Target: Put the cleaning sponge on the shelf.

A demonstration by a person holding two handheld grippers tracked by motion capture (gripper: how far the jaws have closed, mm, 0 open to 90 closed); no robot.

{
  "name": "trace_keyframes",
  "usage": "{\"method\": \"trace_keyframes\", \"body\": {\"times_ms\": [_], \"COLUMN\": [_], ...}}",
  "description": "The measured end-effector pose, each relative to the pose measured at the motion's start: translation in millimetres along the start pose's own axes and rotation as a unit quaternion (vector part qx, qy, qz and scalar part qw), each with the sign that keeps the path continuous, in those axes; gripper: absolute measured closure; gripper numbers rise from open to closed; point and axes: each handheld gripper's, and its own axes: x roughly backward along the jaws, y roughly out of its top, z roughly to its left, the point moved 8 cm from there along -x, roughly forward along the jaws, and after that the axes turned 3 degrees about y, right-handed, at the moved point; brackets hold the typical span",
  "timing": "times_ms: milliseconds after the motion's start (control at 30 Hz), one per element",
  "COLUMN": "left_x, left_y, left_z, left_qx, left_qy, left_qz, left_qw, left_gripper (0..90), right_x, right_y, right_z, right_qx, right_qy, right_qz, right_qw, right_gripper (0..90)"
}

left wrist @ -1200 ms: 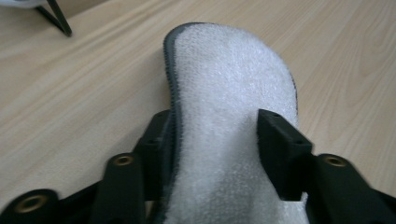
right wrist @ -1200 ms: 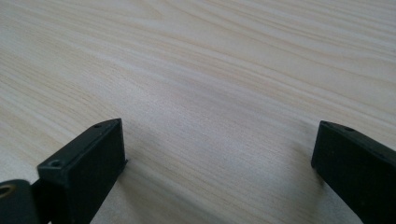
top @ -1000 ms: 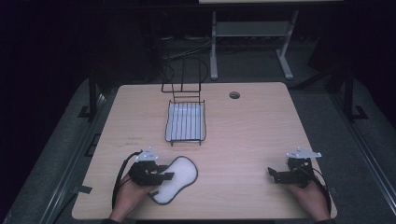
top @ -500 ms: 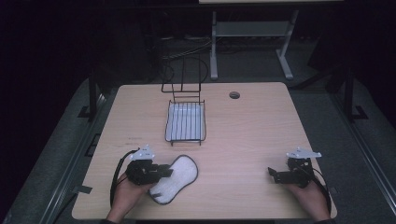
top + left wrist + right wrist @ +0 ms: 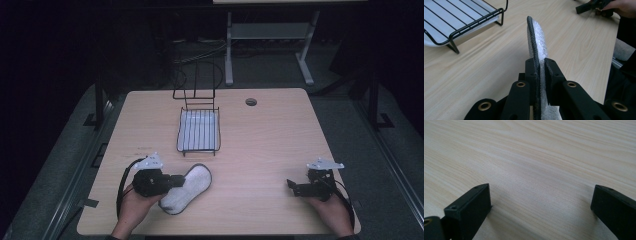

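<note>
A white insole (image 5: 189, 187) with a dark rim lies at the front left of the wooden table (image 5: 265, 145). My left gripper (image 5: 175, 181) is shut on its heel end. In the left gripper view the insole (image 5: 535, 37) stands on edge between the jaws of the left gripper (image 5: 539, 65), dark rim upward, its toe end pointing away. My right gripper (image 5: 291, 186) rests at the front right, held by a hand. Its jaws (image 5: 541, 202) stand wide open over bare wood with nothing between them.
A black wire rack (image 5: 199, 131) with a white tray under it sits mid-table, its tall hoops at the far end; the rack's corner (image 5: 461, 22) shows left of the insole. A cable hole (image 5: 251, 102) lies at the back. The right gripper (image 5: 590, 7) shows far off.
My left gripper has shifted slightly to the left with the insole still clamped in it. The right gripper has not moved.
</note>
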Motion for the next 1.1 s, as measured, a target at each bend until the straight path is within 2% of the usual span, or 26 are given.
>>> {"method": "trace_keyframes", "body": {"times_ms": [600,833,1100], "left_x": [7.6,5.9,-0.9], "left_y": [22.9,36.8,51.2], "left_z": [-6.7,-4.1,6.6], "left_qx": [-0.019,-0.026,-0.034], "left_qy": [-0.011,-0.014,-0.012], "left_qz": [-0.017,-0.022,-0.021], "left_qw": [0.9996,0.9993,0.9991], "left_gripper": [83.7,83.7,83.7], "right_x": [0.0,0.0,0.0], "right_y": [0.0,0.0,0.0], "right_z": [0.0,0.0,0.0], "right_qx": [0.000,0.000,0.000], "right_qy": [0.000,0.000,0.000], "right_qz": [0.000,0.000,0.000], "right_qw": [1.0000,1.0000,1.0000], "right_gripper": [2.4,2.4,2.4]}}
